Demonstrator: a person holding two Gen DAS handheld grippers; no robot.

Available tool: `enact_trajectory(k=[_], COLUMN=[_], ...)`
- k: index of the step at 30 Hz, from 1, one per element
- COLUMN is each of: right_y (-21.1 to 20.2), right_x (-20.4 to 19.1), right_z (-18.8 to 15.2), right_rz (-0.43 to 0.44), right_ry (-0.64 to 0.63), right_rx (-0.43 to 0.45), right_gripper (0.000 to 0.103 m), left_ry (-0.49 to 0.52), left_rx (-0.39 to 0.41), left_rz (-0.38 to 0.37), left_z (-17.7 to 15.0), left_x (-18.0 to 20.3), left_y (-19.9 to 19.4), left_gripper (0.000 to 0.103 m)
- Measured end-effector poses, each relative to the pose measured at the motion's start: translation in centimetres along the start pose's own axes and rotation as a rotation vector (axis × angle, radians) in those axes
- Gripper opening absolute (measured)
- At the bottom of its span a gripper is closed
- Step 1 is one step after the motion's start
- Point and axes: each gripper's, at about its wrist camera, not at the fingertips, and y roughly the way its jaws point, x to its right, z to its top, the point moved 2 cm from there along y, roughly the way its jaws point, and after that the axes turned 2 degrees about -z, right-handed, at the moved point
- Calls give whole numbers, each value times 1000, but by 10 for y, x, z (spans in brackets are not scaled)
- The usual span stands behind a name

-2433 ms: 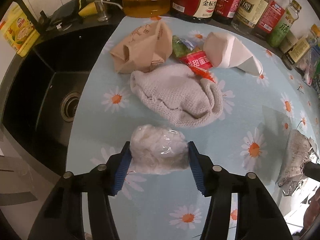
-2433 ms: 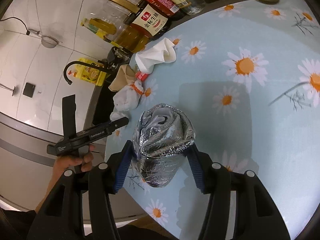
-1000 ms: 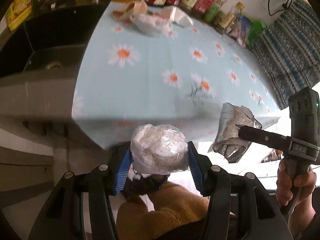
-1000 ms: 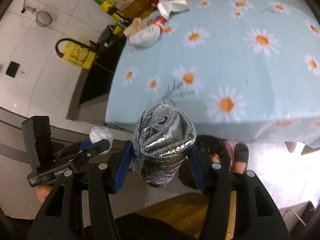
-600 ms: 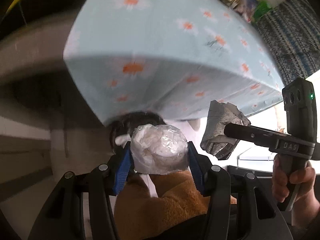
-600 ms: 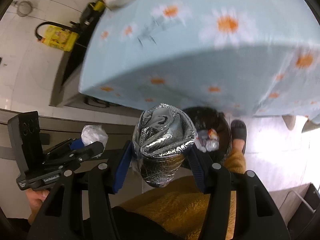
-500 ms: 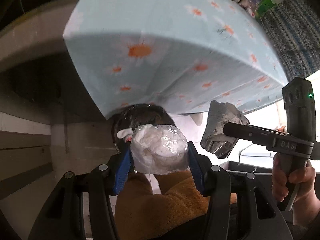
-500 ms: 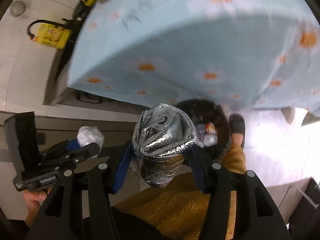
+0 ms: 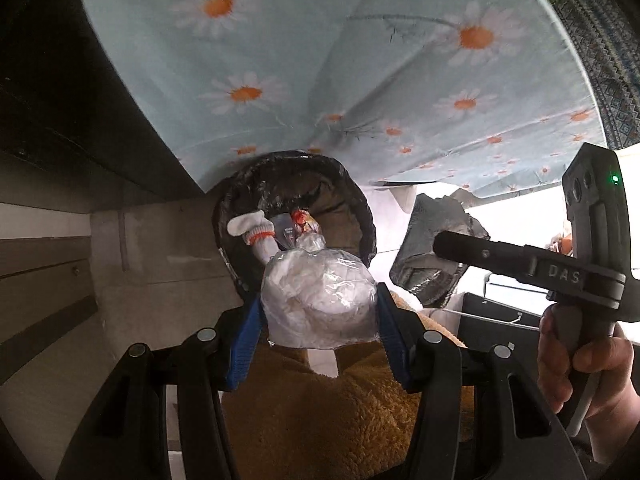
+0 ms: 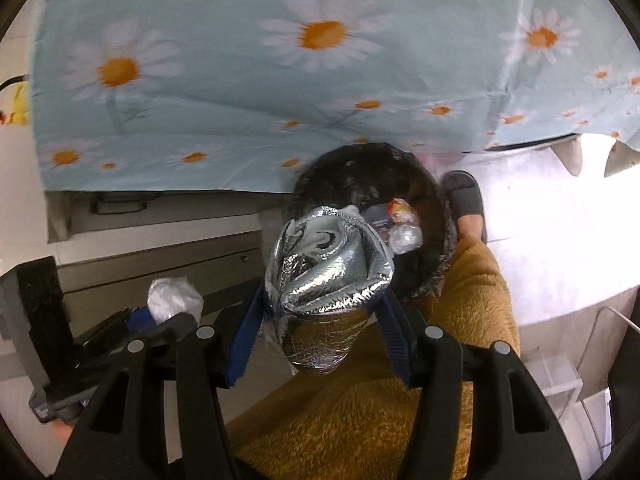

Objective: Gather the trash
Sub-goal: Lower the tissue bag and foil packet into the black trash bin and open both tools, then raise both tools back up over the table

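I see my left gripper (image 9: 318,314) clamped on a rounded plastic-wrapped bundle (image 9: 318,304), white and crinkly, with no clear long axis; it hangs just short of the near rim of the bin (image 9: 362,216). My right gripper (image 10: 318,320) is closed on a crumpled foil bag (image 10: 326,276), silvery and quilted, whose long axis runs forward along the fingers, its folded mouth pointing at the bin. The bin is round, lined with glossy black film, and stands beneath the edge of the daisy tablecloth (image 9: 320,60). Inside it lie a white sock (image 9: 252,230) with an orange band and a clear wrapper (image 10: 406,236).
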Motion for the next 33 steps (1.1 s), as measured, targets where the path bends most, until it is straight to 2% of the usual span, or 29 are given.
enact_trajectory(k=[5,7,9,14,25,29,33], right_y=[0,-3,-8,-17,-30,-41,-65], right_x=[4,4,6,8,-2,-16,-39], right_z=[8,12,15,19,20,15,11], right_rz=[10,13,22,30,59,83,86], right_ry=[24,29,40,37,19,-22,-89], right_rx=[4,9,22,30,52,58,103], right_gripper=[58,61,74,75,75,75,75], left_ry=[0,-9,-24,-24,-66,-70,-57], left_rx=[2,0,1,16,58,95,146], left_rz=[9,11,21,43,39,21,7], left_z=[8,12,15,23,25,20,17], left_x=[5,4,2,1,-6,-5,2], left_y=[2,2,1,-6,-24,-41,-64], left_gripper=[55,63,78,78,78,78,78])
